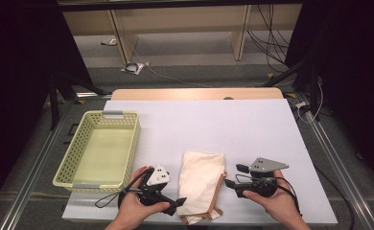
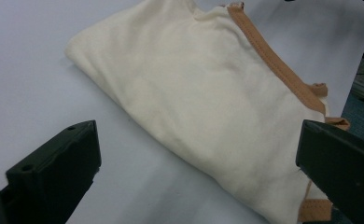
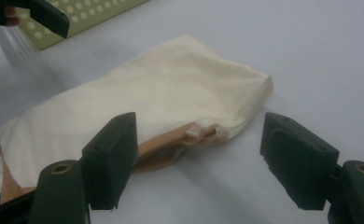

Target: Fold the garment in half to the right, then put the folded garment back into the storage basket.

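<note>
A folded cream cloth bag (image 1: 200, 184) with tan straps lies flat on the white table cover (image 1: 223, 124), near the front edge. My left gripper (image 1: 178, 205) sits just left of it, held in a hand, jaws open and pointing at the bag's near end. The left gripper view has the bag (image 2: 194, 93) lying between and beyond the wide-apart jaws (image 2: 196, 140), untouched. My right gripper (image 1: 235, 175) is just right of the bag, also open. In the right gripper view the bag's folded edge (image 3: 171, 93) lies ahead of the spread jaws (image 3: 199, 128), with nothing pinched.
A pale green perforated basket (image 1: 133, 148) stands on the table's left side, with nothing visible in it; its wall (image 3: 91, 14) also appears in the right gripper view. The table's front edge runs close under both hands. Cables lie on the floor beyond the far edge.
</note>
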`<state>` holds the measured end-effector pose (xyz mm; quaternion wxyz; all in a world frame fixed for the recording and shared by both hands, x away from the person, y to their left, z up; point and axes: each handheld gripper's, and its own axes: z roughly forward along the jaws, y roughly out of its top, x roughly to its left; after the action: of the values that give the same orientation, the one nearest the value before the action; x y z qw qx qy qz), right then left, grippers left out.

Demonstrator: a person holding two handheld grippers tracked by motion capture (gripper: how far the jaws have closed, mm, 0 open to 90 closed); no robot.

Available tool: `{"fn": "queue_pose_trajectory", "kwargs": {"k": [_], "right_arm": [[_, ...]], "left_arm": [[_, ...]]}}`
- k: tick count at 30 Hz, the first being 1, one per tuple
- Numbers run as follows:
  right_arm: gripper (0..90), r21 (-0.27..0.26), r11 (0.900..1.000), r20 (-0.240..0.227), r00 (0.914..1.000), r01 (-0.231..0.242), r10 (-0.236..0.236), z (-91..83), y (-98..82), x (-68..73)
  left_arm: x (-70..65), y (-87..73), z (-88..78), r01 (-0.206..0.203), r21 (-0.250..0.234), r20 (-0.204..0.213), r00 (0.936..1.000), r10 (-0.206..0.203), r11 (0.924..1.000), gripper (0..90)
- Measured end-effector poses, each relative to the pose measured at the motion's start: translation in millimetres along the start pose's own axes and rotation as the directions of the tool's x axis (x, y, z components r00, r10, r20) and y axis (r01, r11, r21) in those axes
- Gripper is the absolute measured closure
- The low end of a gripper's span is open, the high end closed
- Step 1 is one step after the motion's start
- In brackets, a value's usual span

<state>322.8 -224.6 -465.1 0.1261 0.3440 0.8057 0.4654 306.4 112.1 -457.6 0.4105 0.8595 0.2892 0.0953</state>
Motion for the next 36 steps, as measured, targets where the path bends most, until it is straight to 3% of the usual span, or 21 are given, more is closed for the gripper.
{"fn": "queue_pose_trajectory", "kwargs": {"k": [11,25,31,36], "right_arm": [[26.7,0.004,1.000,0.051,0.9986,-0.011,0.011,-9.7,-7.5,-1.3],[26.8,0.003,1.000,0.072,0.9974,-0.005,0.005,-17.5,-12.1,1.4],[27.0,-0.022,1.000,0.084,0.9965,0.003,-0.001,-20.2,-11.1,1.1],[28.1,-0.025,1.000,0.089,0.9960,0.005,-0.003,-19.0,-12.8,0.0]], "left_arm": [[3.5,-2.3,-0.9,0.013,-0.011,-0.009,0.9999,-0.013,0.9998,0.0],[3.4,-0.4,-1.5,0.007,-0.009,-0.033,0.9994,-0.007,0.9999,0.0],[4.9,0.0,-1.9,0.014,-0.014,-0.029,0.9995,-0.015,0.9998,0.0],[4.6,2.0,2.7,0.007,0.010,-0.029,0.9996,-0.007,0.9999,0.0]]}}
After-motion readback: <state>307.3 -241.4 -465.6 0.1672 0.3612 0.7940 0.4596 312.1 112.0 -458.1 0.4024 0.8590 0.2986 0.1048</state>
